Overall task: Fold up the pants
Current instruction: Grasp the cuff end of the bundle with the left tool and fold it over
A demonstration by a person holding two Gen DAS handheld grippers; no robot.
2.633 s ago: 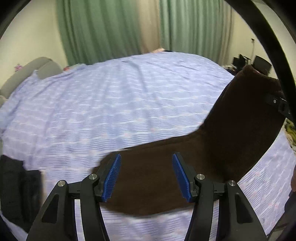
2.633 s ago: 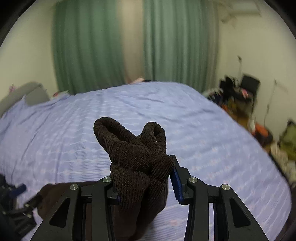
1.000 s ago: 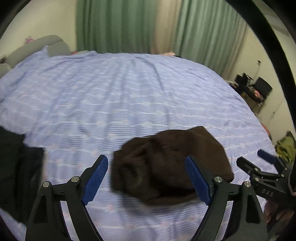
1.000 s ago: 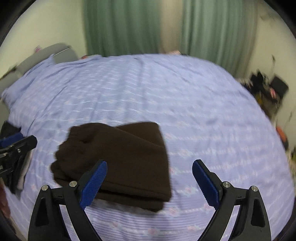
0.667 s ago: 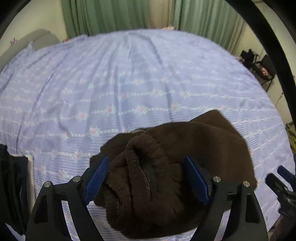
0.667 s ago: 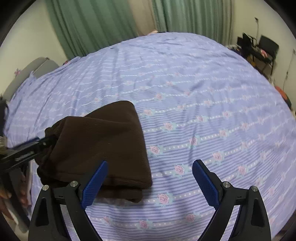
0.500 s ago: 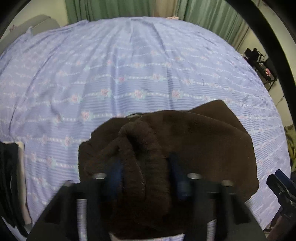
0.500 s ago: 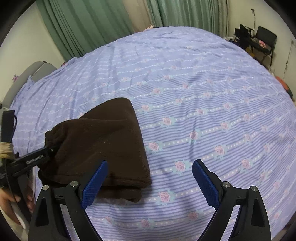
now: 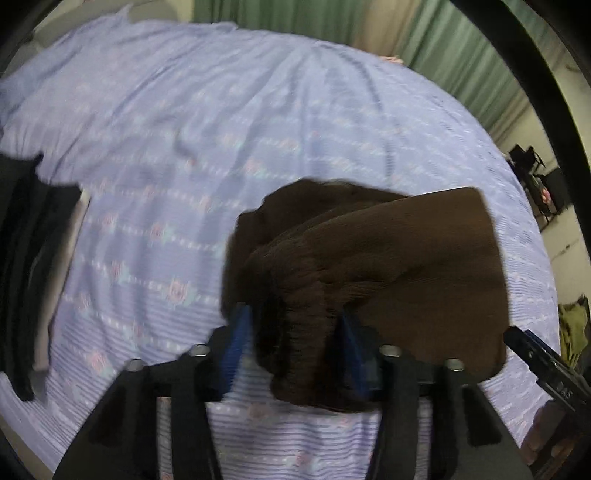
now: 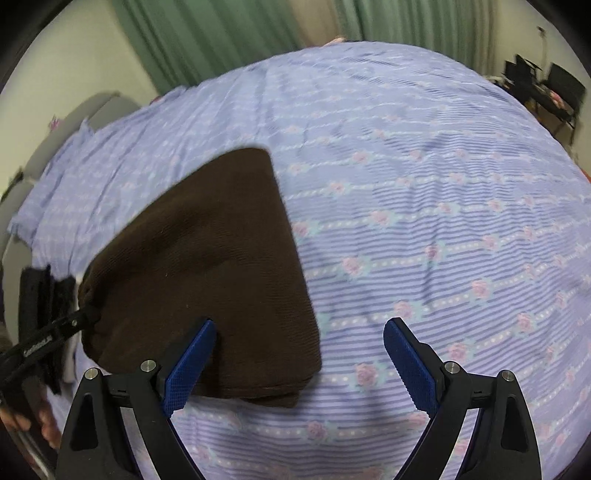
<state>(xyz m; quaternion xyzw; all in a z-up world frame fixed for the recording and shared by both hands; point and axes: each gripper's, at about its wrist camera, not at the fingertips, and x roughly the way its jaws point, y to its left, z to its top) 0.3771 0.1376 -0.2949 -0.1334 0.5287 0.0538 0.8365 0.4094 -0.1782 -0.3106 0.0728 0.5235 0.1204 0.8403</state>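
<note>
The brown corduroy pants (image 9: pixel 399 266) lie folded into a thick bundle on the lilac flowered bedsheet (image 9: pixel 229 122). My left gripper (image 9: pixel 295 347) is shut on the bundle's bunched near end. In the right wrist view the pants (image 10: pixel 207 258) lie left of centre. My right gripper (image 10: pixel 295 362) is open and empty, its left finger (image 10: pixel 188 363) just over the bundle's near edge. The left gripper's tip (image 10: pixel 70 326) shows at the bundle's left end.
A stack of dark folded clothes (image 9: pixel 26 251) lies at the bed's left side, also in the right wrist view (image 10: pixel 44 306). Green curtains (image 10: pixel 221 33) hang behind the bed. Chairs and clutter (image 10: pixel 546 88) stand at the far right.
My left gripper moved onto the bundle's bunched end and closed on it. My right gripper let go of the pants earlier and stays open, now nearer the bundle's edge.
</note>
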